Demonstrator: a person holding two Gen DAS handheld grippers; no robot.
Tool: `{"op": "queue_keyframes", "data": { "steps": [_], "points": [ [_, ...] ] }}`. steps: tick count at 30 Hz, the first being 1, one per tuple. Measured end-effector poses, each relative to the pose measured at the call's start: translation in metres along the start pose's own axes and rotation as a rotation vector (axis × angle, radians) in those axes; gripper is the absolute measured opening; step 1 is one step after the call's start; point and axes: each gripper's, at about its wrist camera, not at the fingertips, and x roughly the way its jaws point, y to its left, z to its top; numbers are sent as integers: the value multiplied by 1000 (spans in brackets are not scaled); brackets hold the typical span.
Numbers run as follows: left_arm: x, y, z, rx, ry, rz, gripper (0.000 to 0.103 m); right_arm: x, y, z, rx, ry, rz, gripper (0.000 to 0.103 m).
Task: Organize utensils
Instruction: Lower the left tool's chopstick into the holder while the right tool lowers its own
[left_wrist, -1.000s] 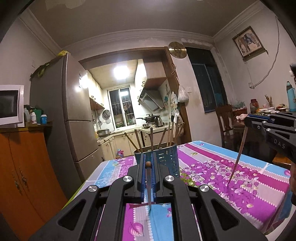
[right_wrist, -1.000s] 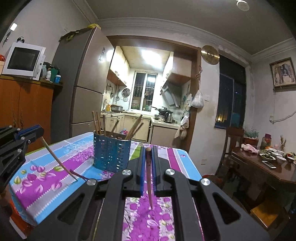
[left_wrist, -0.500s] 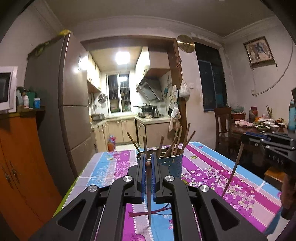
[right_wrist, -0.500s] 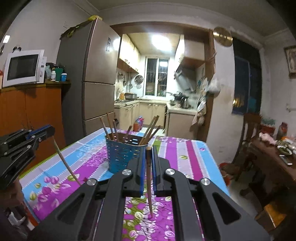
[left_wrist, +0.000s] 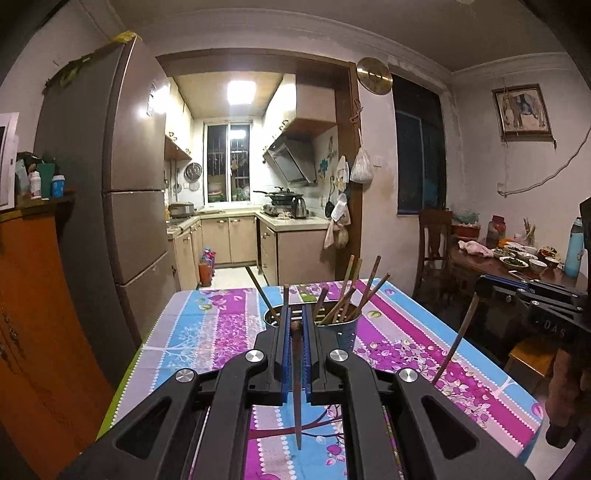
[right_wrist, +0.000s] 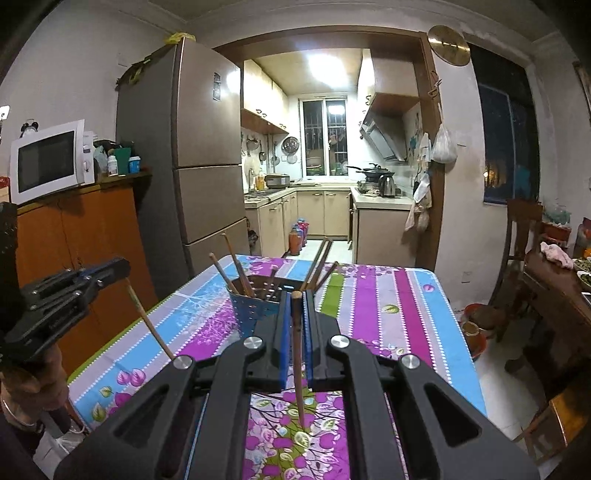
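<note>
We're most of the way there, several chopsticks already in the blue holder (left_wrist: 343, 325) mid-table, and our left gripper (left_wrist: 295, 328) and right gripper (right_wrist: 295, 299) each clamped on one last chopstick (left_wrist: 296, 387) just short of it

The table (left_wrist: 207, 332) is covered by a cloth (right_wrist: 399, 295) printed with purple, blue, lilac and green stripes, purple blossoms and dotted white lines. The cloth hangs over the near left edge. Standing directly on it, toward the far middle, is a blue perforated utensil holder (right_wrist: 251, 314), upright, with several brown chopsticks (left_wrist: 347, 295) leaning out of it at different angles. The cloth around the holder is bare.
</note>
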Motion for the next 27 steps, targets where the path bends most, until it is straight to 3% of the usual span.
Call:
{"op": "queue_keyframes", "data": {
  "steps": [16,20,27],
  "points": [
    [18,-9,10,44,6,87,7,15,9,16,-35,19,22,5],
    [22,-7,35,67,-40,108,7,14,9,51,-35,-35,27,5],
    [37,7,123,34,-182,89,7,9,0,116,-8,-197,-3,5]
  ]
}}
